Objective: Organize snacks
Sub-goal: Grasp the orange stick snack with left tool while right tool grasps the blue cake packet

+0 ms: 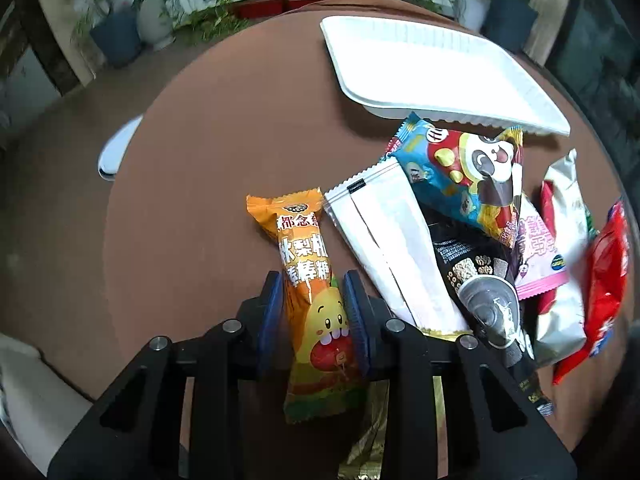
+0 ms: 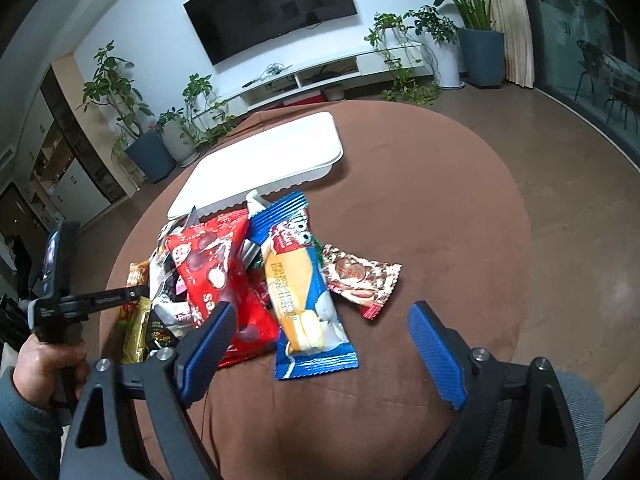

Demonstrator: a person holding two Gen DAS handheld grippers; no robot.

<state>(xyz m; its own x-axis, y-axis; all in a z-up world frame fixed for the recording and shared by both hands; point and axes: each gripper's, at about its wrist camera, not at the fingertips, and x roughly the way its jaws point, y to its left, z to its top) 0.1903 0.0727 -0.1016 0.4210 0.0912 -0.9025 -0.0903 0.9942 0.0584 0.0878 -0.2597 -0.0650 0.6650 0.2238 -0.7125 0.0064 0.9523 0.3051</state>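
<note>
Left tongs [image 1: 314,312]: blue pads closed against both sides of the orange lollipop packet [image 1: 316,304], which lies on the brown worktop [image 1: 192,200] at the pile's outer edge.
Right tongs [image 2: 320,348]: jaws wide apart, holding nothing, above the worktop near the blue-and-yellow packet [image 2: 304,300].
Red packet [image 2: 224,280]: mid-pile.
White tray [image 1: 420,68]: empty, toward the worktop's far edge, touching the pile.

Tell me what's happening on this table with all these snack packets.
A person holding a gripper in each hand is sorting a pile of snacks on a round brown table. The left gripper has its pads against an orange candy packet at the pile's edge. The right gripper is open above the table, holding nothing. The white tray beyond the pile is empty.
</note>
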